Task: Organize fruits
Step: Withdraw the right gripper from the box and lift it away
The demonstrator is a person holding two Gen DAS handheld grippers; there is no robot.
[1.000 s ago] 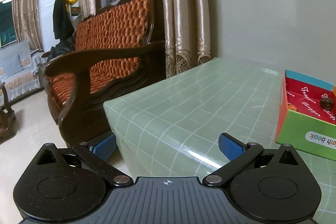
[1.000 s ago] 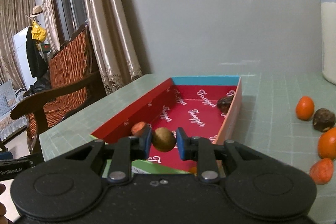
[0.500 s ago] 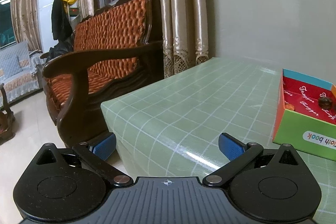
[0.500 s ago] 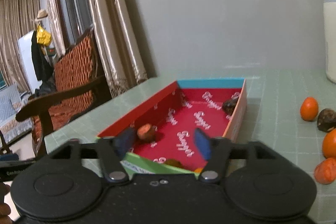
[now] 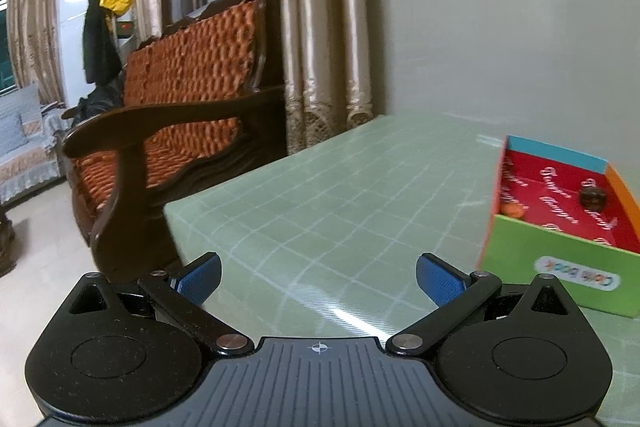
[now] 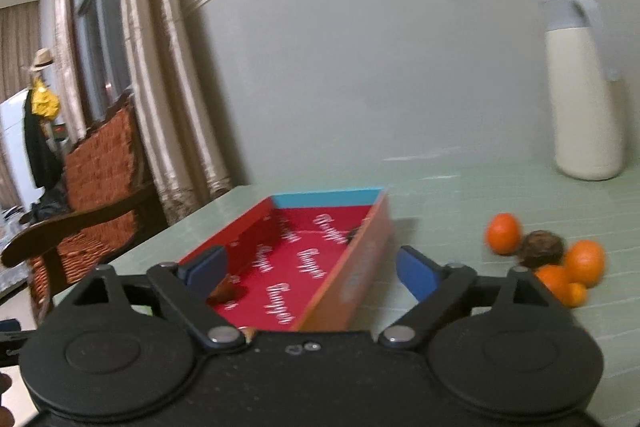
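The right gripper [image 6: 312,273] is held with its jaws spread wide and nothing between them, low over the near end of the box [image 6: 372,259]. The left gripper [image 5: 320,277] is likewise released and empty, held over the bare green desk [image 5: 320,195] near its left edge, with the box just off to its right.

Inside the box, on the red printed floor, an orange-brown fruit [image 6: 226,290] lies near the near end against the left wall, and a dark fruit [image 5: 592,195] lies toward the far end by the right wall. A further small piece at the very near end is mostly hidden by the gripper body and cannot be identified.

Beyond the box, toward the right side of the desk, the loose fruits are clustered: an orange [image 6: 502,233], a dark brown fruit [image 6: 542,247] touching it, a second orange [image 6: 586,261], and two smaller orange pieces [image 6: 560,285] at the near side of the group. A cream flask [image 6: 586,99] stands well behind them, near the far edge by the wall.

The step in hand is judged to be the reach for the next loose fruit. The near pieces are best taken first, so that the rest of the cluster is not knocked. The jaws should be lowered on either side of one fruit only, centred on its widest part, and closed gently, since round fruit is likely to roll or squirt out. The box wall should be cleared on the way across.
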